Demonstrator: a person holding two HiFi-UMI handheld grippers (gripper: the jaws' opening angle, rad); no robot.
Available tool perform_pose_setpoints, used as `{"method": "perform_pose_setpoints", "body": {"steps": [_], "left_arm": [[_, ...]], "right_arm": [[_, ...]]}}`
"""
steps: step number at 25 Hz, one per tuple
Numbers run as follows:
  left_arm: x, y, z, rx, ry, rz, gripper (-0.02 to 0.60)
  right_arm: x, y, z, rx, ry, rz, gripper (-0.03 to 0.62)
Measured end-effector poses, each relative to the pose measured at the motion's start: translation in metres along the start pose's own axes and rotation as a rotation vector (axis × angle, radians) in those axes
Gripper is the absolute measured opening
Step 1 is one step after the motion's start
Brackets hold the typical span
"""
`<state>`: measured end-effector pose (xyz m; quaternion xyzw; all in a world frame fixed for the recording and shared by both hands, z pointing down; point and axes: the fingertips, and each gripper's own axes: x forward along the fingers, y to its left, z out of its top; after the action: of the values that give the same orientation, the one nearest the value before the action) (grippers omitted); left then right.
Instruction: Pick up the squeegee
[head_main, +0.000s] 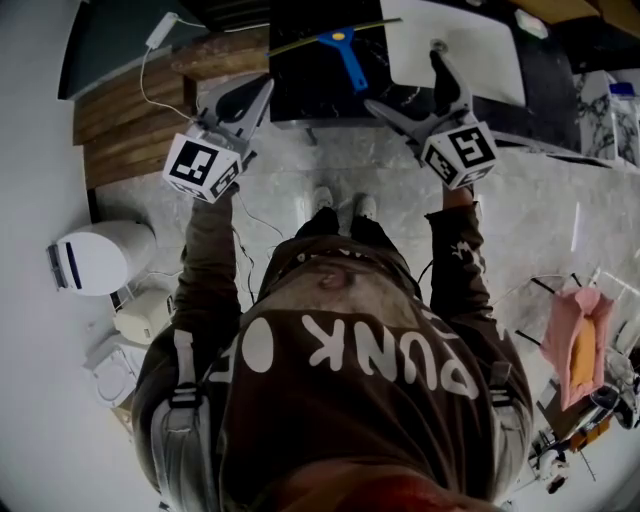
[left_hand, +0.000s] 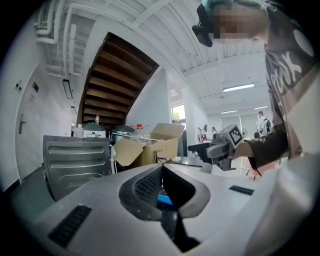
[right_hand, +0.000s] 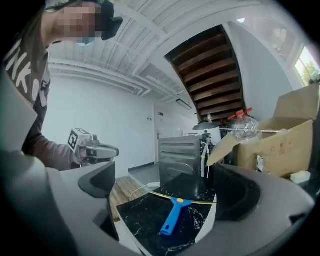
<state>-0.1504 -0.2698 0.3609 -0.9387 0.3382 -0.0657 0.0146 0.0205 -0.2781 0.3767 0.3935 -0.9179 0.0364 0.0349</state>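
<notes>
**Tool agape, squeegee flat: a slip in the making**

Right tool (right_hand: 165, 185): spread wide, gripping nothing, hanging just off the near right corner of the black marbled surface (right_hand: 142, 220). Left tool (left_hand: 161, 170): pinched fully together, likewise empty, held off the near left corner of that surface. Squeegee (right_hand: 174, 215): lying flat on the surface, well apart from both tools, blue handle pointing toward the near edge, long thin blade crosswise with one end reaching the right edge.

Likely trouble, judged from this layout:

- Skidding: hard and apparently glossy underneath, so liable to scoot sideways if nudged from a slant instead of being trapped. Safer to come in square across the handle.
- Striking the surface: calls for a low reach around so flat a handle; likely to jam the tips into the surface if dropped too steeply.
- Tipping: likely to swing blade-down if pinched near the handle's free end, with that long blade as dead weight; probably steadier held closer to the blade.
- Snagging: may drag the blade's end over the right edge of the surface if lifted at a slant.
- Clipping: could knock the handle askew with the shut left tool if brought in alongside needlessly.
</notes>
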Motion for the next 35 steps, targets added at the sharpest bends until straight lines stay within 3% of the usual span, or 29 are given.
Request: {"method": "perform_pose_setpoints", "body": {"steps": [15, 35], "left_arm": [[0.036, 0.010, -0.003, -0.012, 0.023, 0.052, 0.003], [0.032, 0.025, -0.015, -0.025, 0.042, 0.053, 0.003]], "right_arm": [[0.065, -0.044, -0.063, 0.028, 0.089, -0.007, 0.545], [0.136, -0.052, -0.177, 0.114, 0.364, -0.079, 0.480]]}}
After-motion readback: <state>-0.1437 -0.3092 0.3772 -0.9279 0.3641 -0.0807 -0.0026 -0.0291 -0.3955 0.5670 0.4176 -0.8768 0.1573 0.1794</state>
